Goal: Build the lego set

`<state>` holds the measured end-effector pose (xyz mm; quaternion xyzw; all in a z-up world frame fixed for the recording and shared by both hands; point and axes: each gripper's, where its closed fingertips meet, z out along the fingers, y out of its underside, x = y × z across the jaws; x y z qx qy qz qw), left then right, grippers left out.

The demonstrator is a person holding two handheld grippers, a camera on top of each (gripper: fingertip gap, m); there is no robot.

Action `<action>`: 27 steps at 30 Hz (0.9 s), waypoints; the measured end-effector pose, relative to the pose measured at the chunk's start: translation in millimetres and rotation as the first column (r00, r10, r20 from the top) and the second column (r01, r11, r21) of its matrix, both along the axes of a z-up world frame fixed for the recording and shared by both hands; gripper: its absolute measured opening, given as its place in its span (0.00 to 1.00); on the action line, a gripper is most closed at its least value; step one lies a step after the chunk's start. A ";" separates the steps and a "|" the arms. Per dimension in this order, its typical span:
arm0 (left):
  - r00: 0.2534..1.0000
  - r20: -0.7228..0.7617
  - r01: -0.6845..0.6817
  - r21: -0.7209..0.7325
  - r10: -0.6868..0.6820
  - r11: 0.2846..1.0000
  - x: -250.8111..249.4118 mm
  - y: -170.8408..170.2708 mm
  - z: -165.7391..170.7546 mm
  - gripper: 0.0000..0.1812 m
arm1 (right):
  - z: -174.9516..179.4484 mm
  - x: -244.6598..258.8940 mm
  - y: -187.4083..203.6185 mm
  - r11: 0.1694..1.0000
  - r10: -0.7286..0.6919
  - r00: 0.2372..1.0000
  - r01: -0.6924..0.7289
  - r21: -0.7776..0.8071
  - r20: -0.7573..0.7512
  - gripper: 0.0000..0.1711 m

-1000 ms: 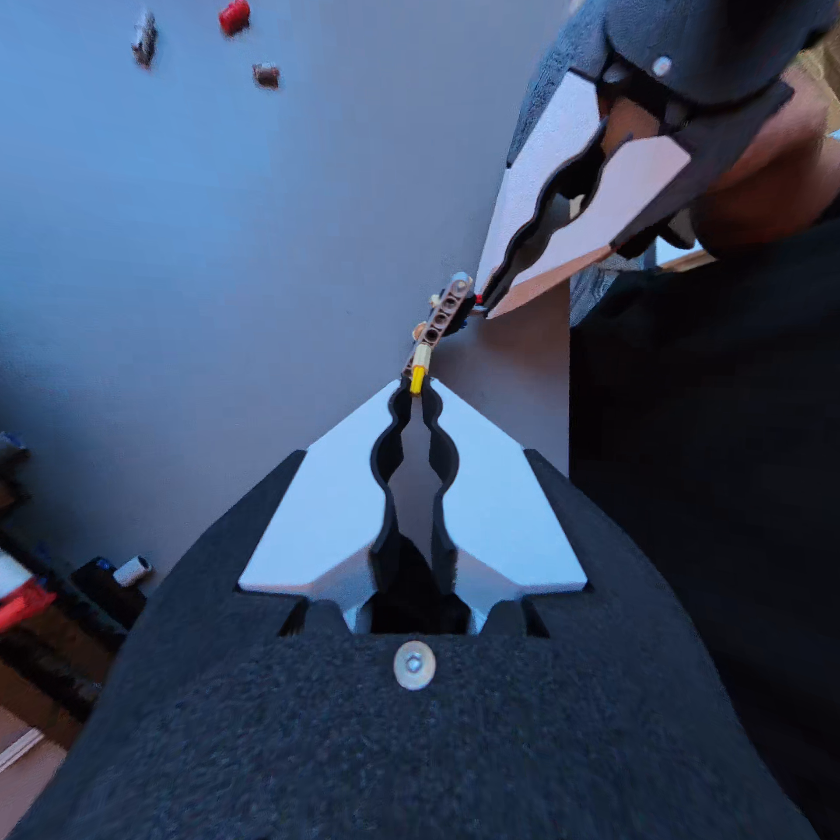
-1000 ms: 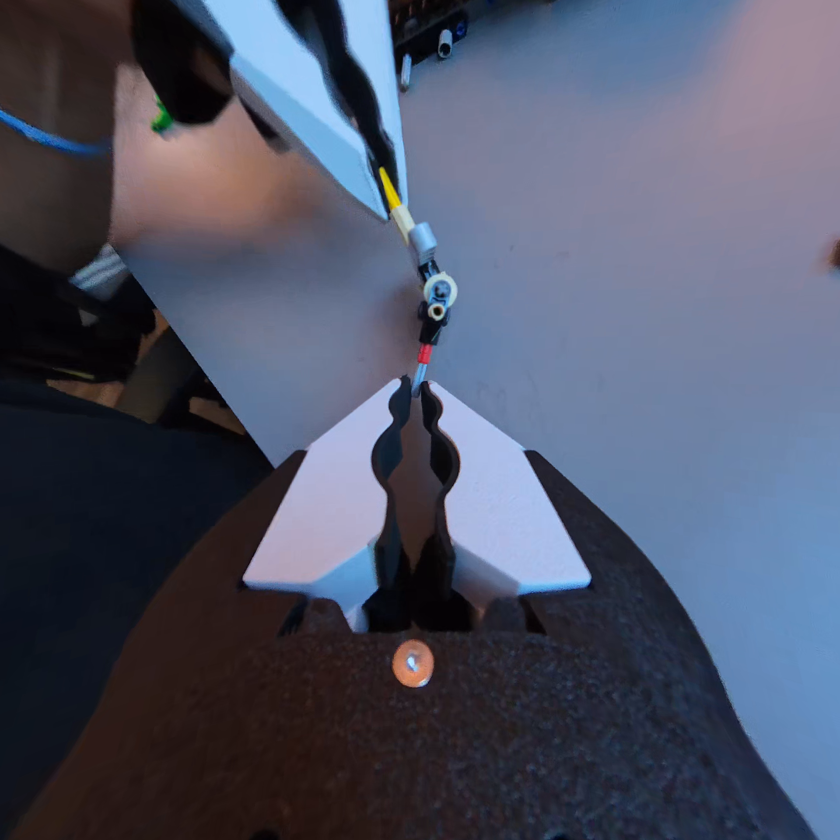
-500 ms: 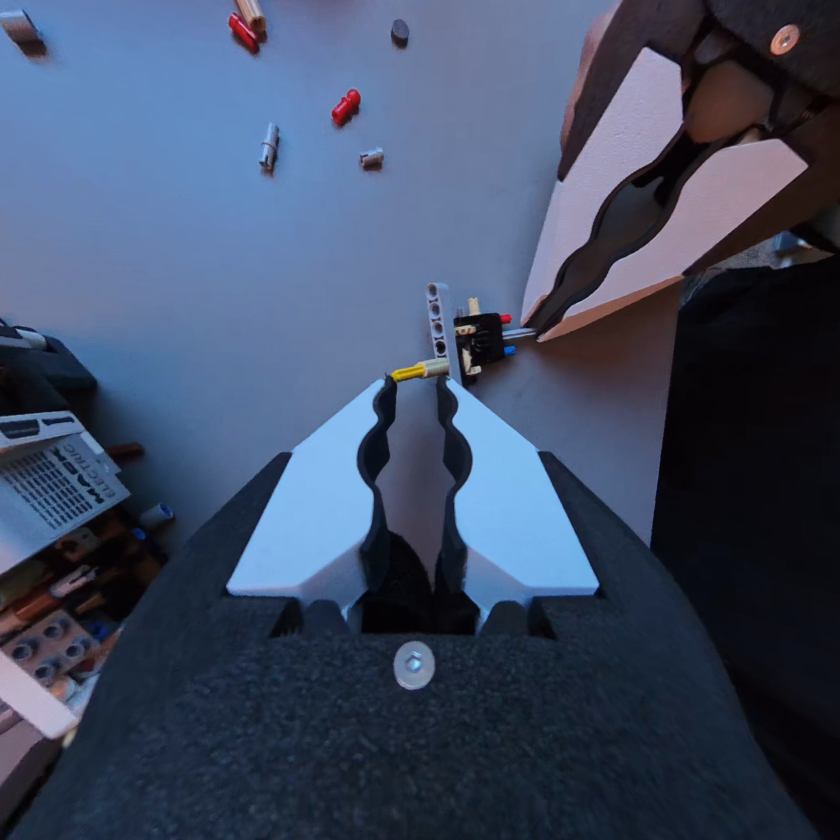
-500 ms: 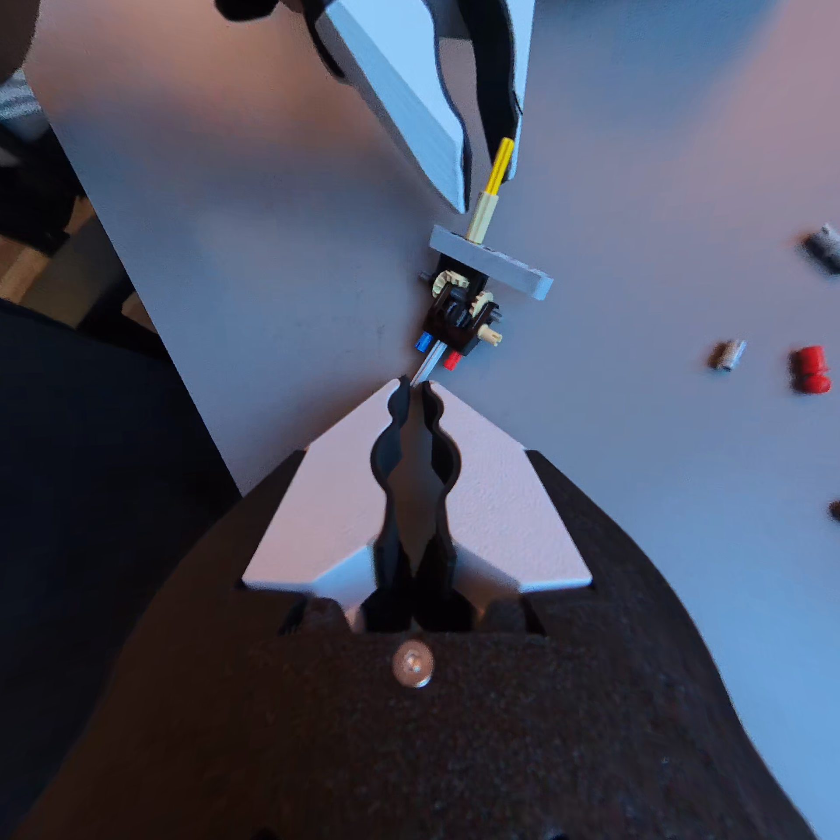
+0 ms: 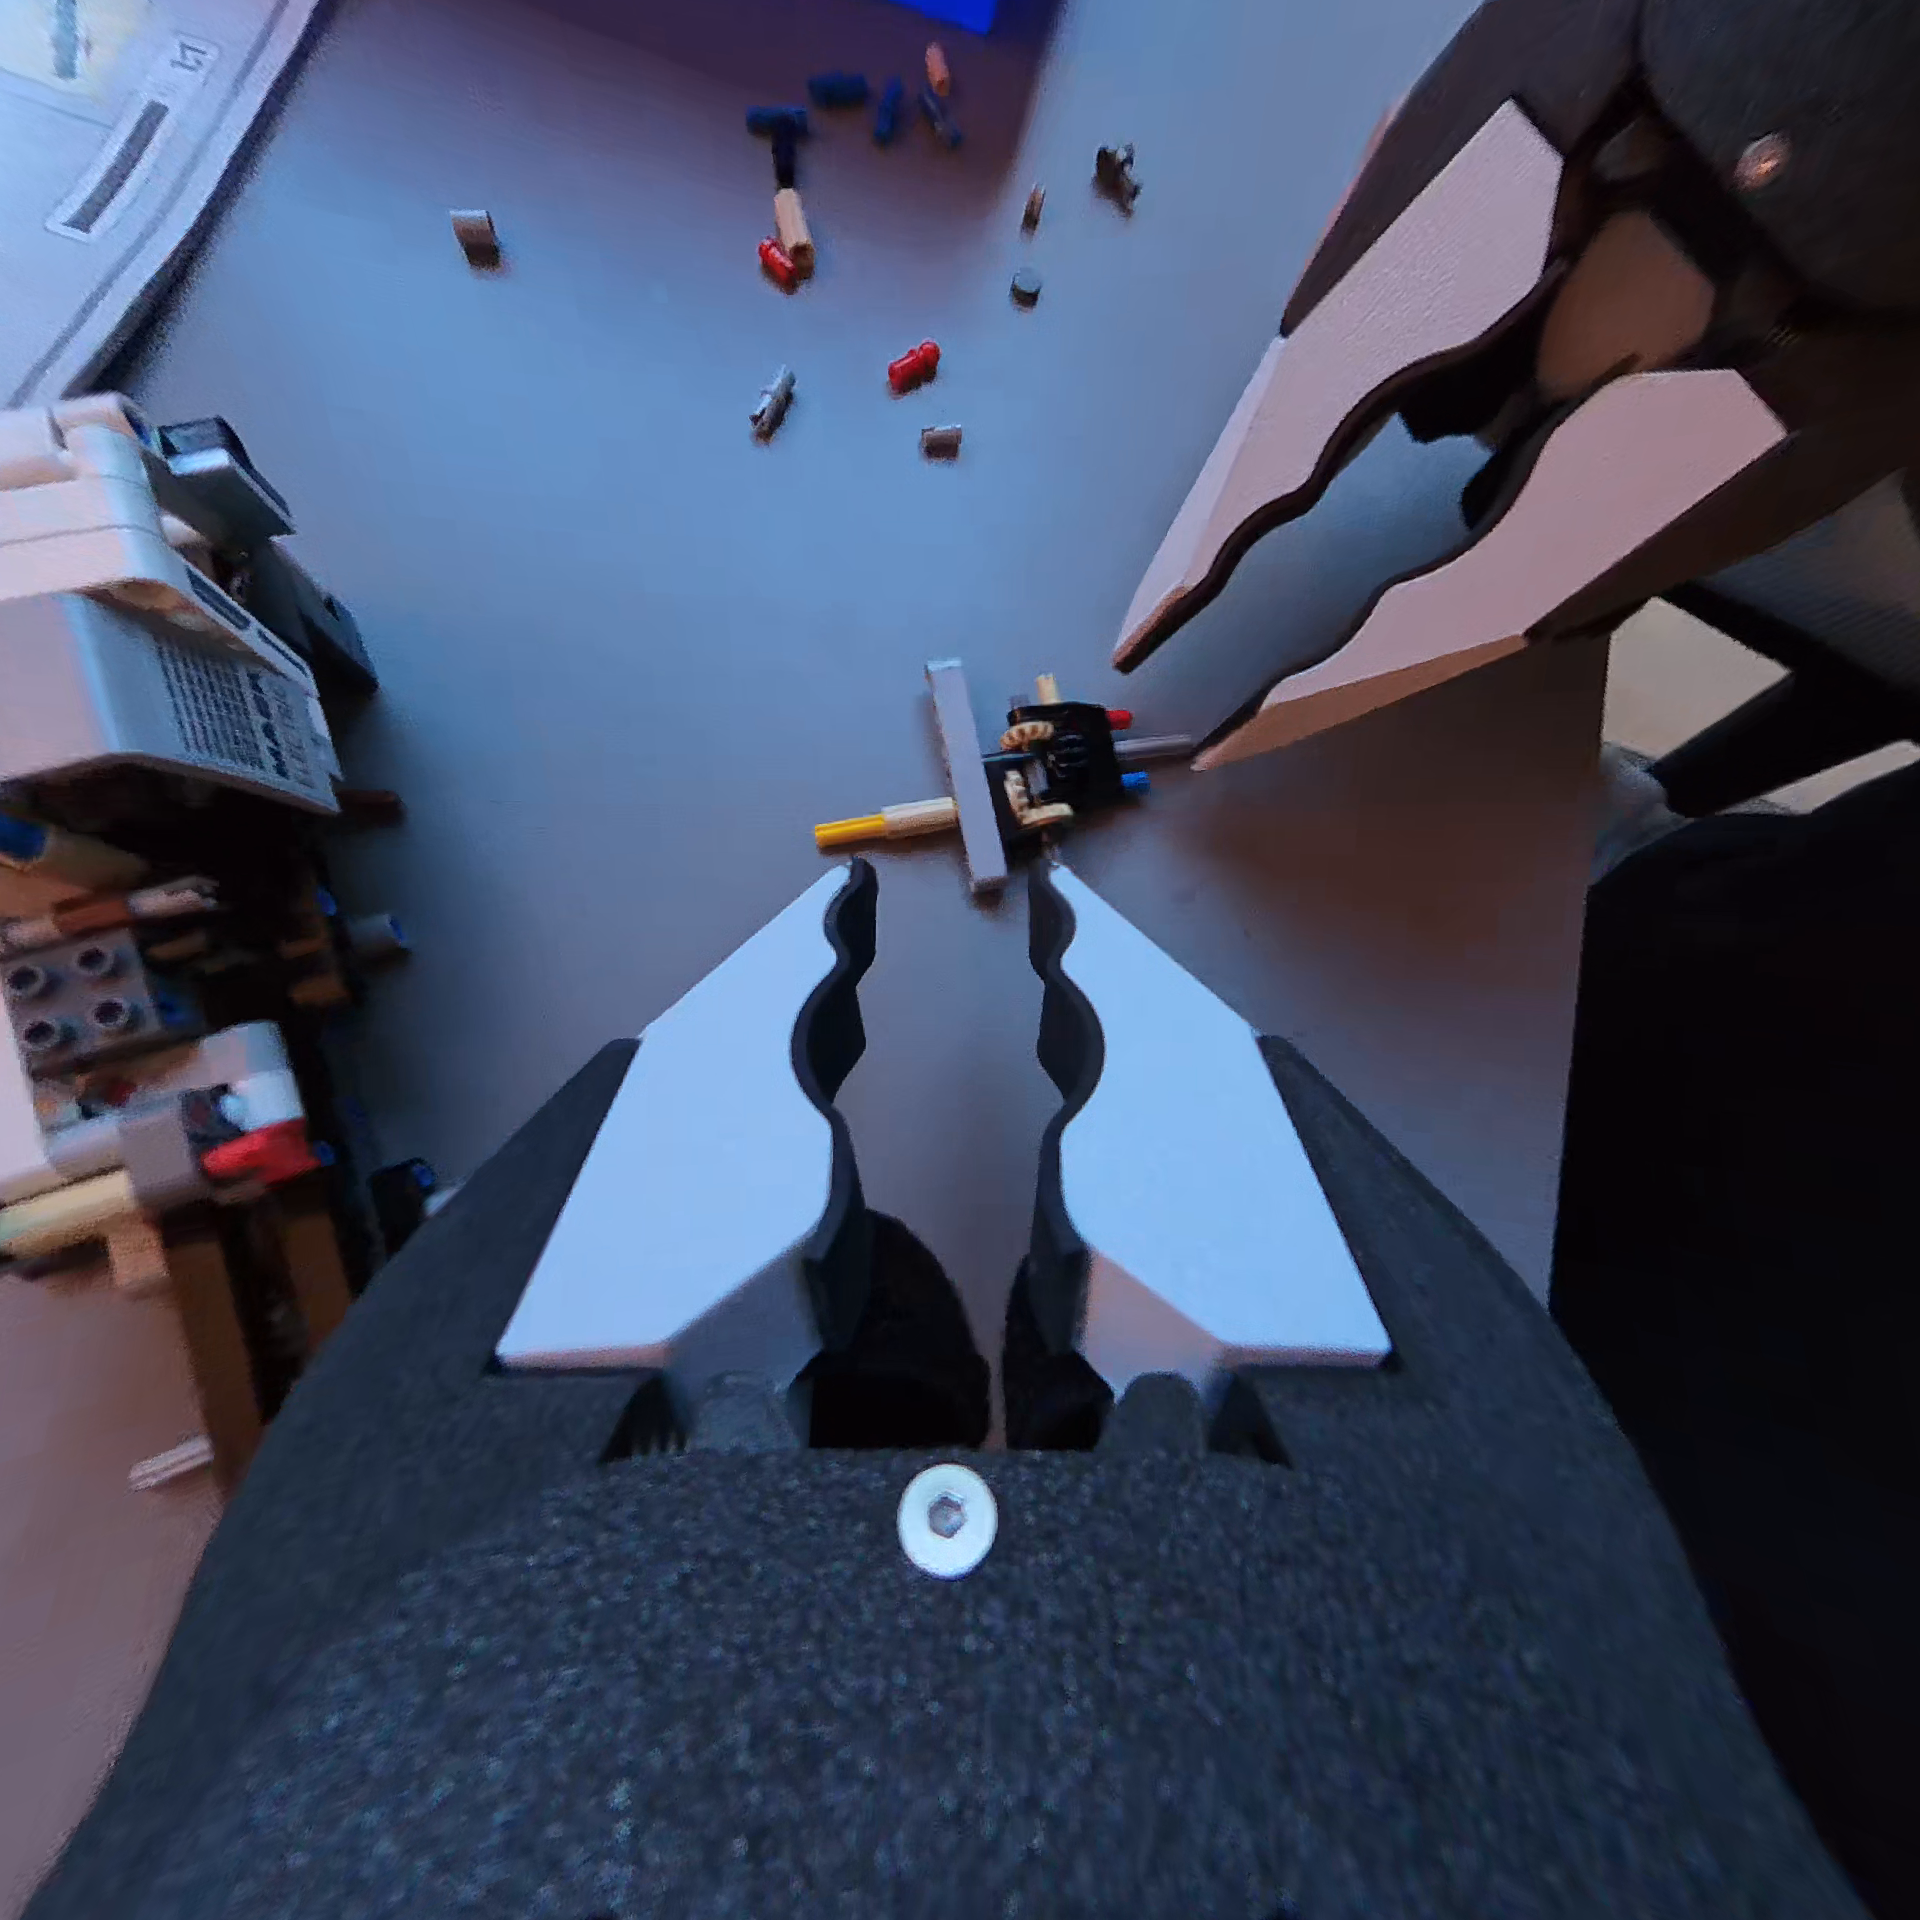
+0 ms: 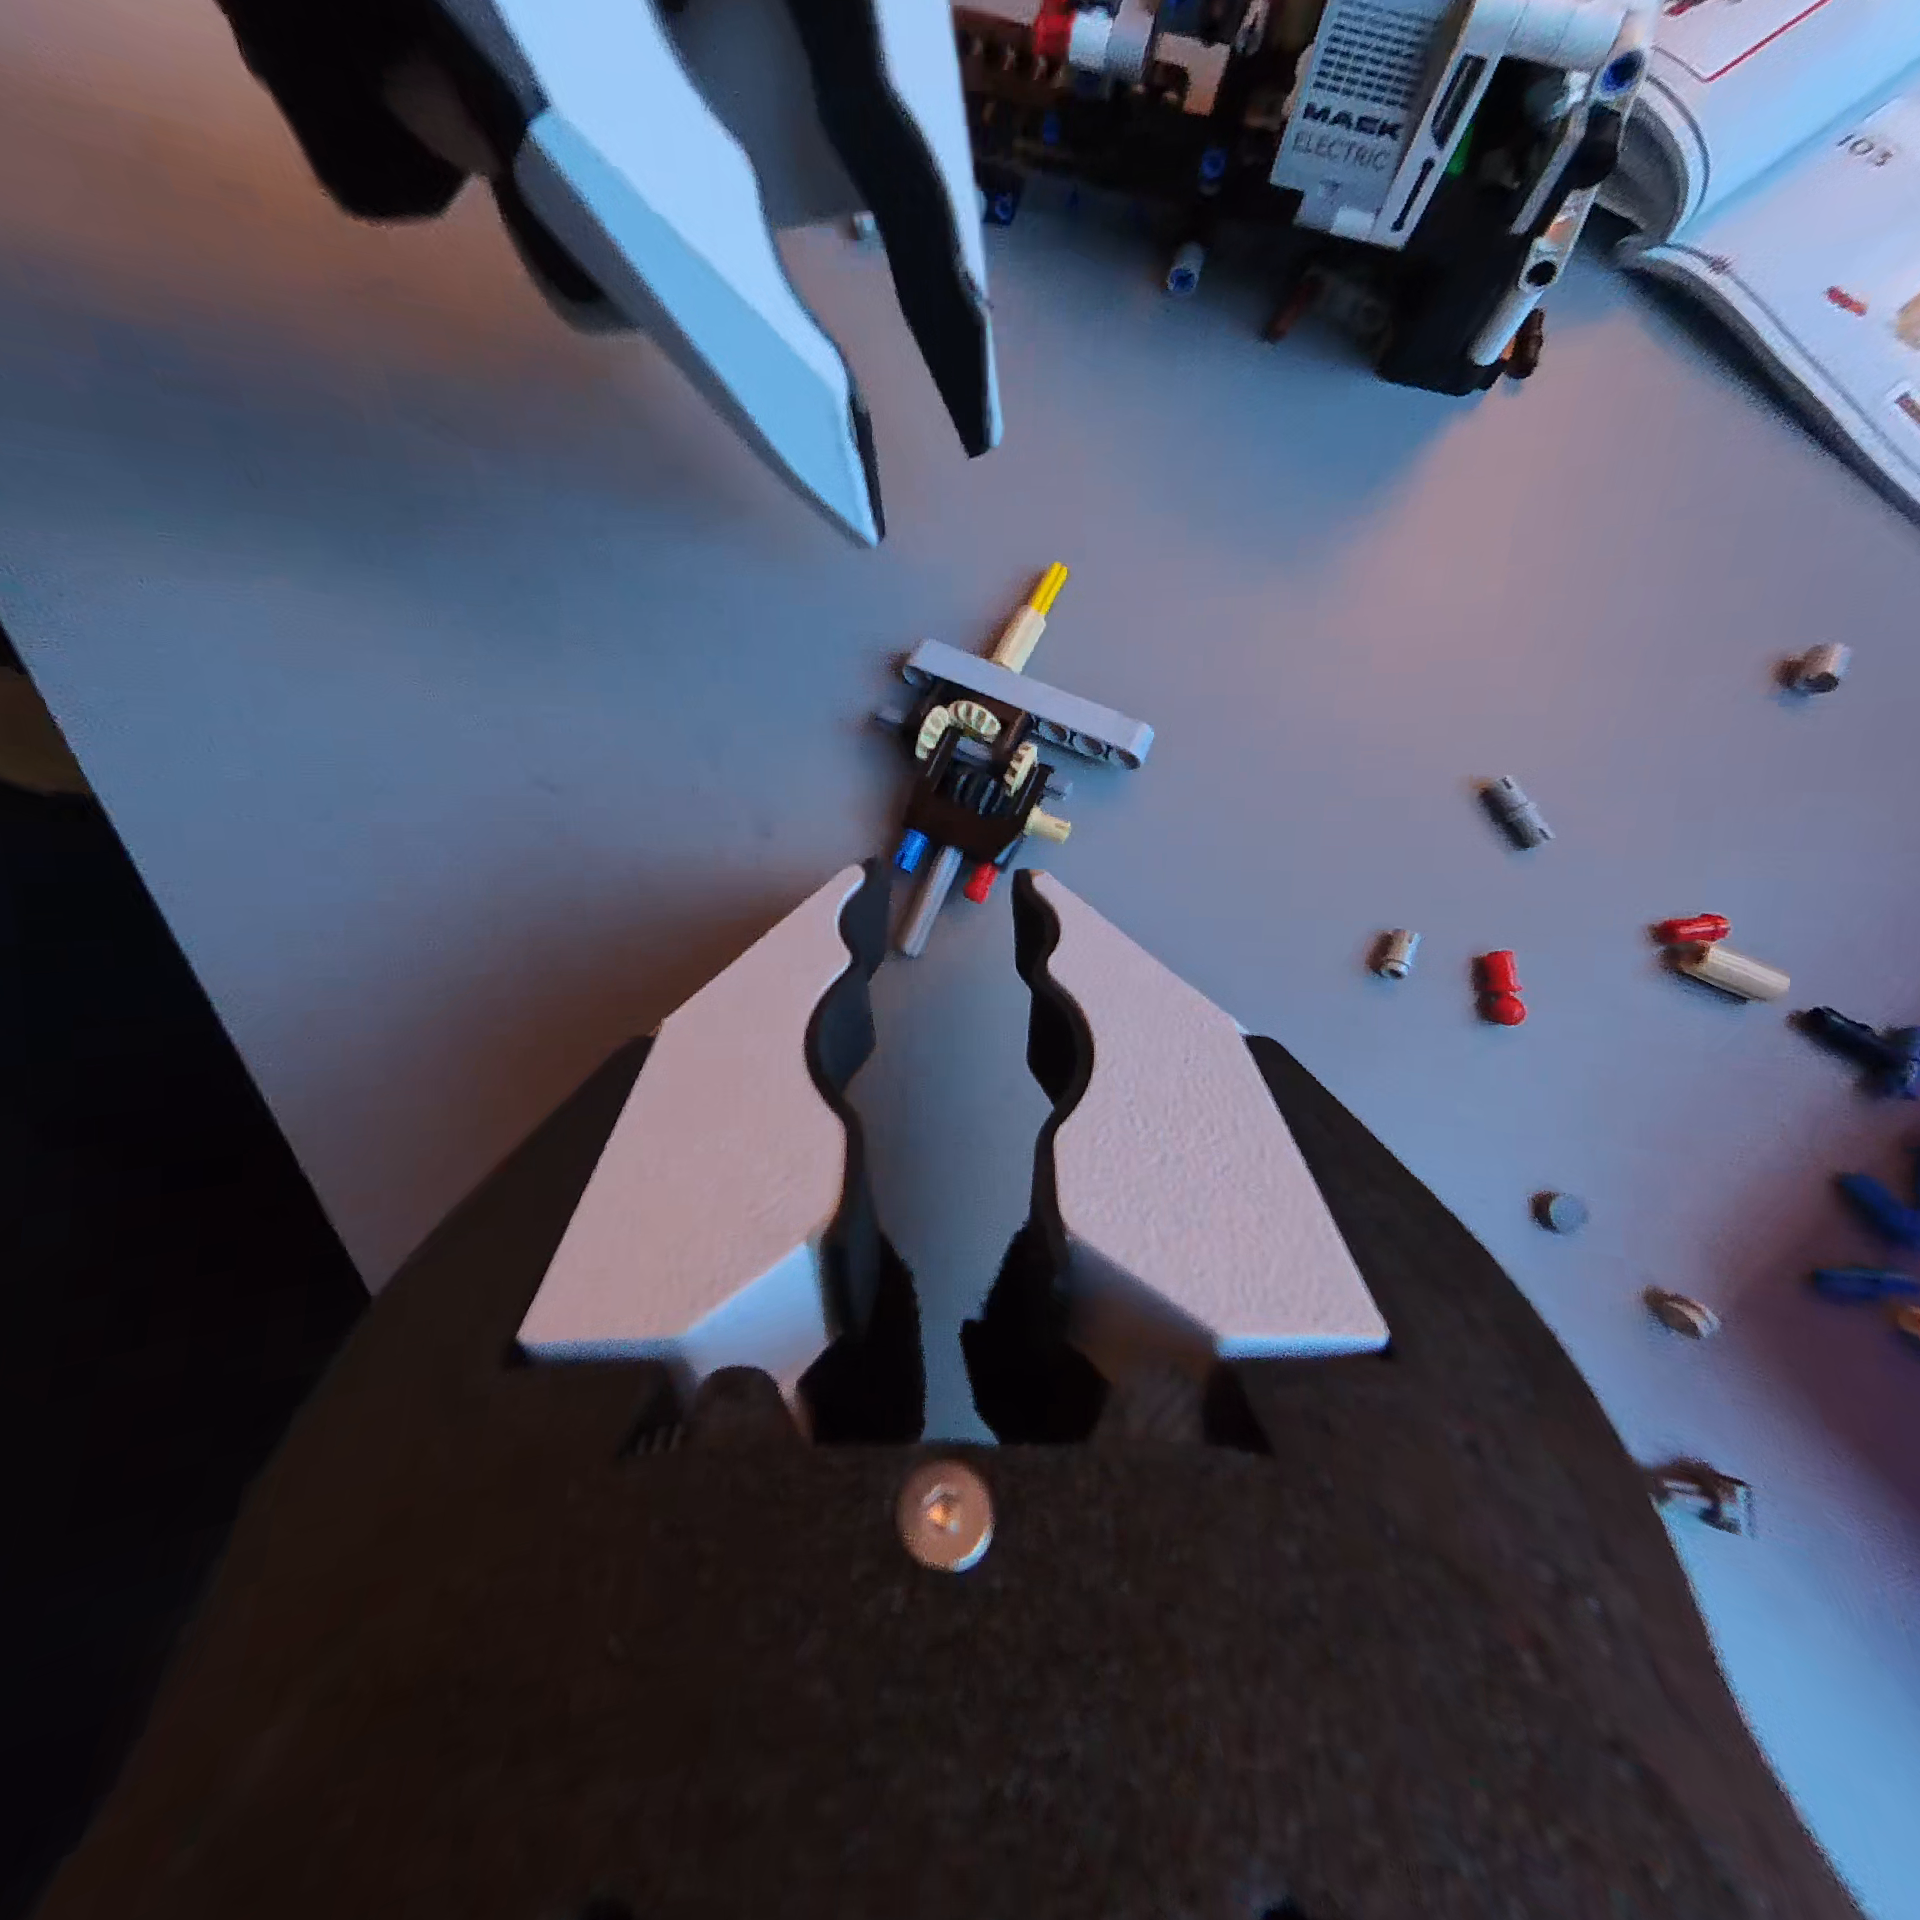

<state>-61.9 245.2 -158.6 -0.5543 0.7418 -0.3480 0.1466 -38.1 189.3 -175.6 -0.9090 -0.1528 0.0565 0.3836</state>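
A small lego assembly [image 5: 1023, 764] lies on the grey table: a grey beam, a black frame with tan gears, a yellow axle in a tan sleeve, a grey axle, and blue and red pins. It also shows in the right wrist view [image 6: 982, 764]. My left gripper [image 5: 945, 873] is open and empty, its tips just short of the beam's near end and the yellow axle. My right gripper [image 6: 943, 878] is open; the grey axle [image 6: 925, 914] lies between its tips, not gripped. Each gripper shows in the other's view: the right [image 5: 1158, 712], the left [image 6: 925, 494].
Loose pieces lie scattered beyond the assembly: red pins [image 6: 1496, 985], grey pins [image 6: 1515, 812], blue pieces [image 6: 1870, 1205]. A partly built lego truck [image 6: 1403, 156] and an open instruction booklet [image 6: 1818, 260] stand at the far side. The table edge [image 6: 208, 987] runs close by the assembly.
Both grippers held the assembly in the air by its axles. Both have opened and let go, and the assembly now lies on the table. Both grippers have drawn back a little.
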 end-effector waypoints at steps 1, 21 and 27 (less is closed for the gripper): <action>1.000 0.025 -0.009 -0.012 0.009 1.000 -2.8 -2.5 0.7 0.15 | 1.5 -1.1 0.7 1.000 -0.006 1.000 0.006 0.001 -0.015 0.14; 0.643 0.552 -0.602 -0.065 0.532 0.795 -90.4 168.4 49.9 0.15 | 40.2 70.2 82.9 0.922 -0.161 0.929 0.262 0.286 -0.332 0.14; 0.574 0.557 -0.621 -0.182 0.600 0.763 -98.5 184.2 56.0 0.14 | 37.1 71.3 86.8 0.929 -0.155 0.943 0.241 0.280 -0.295 0.16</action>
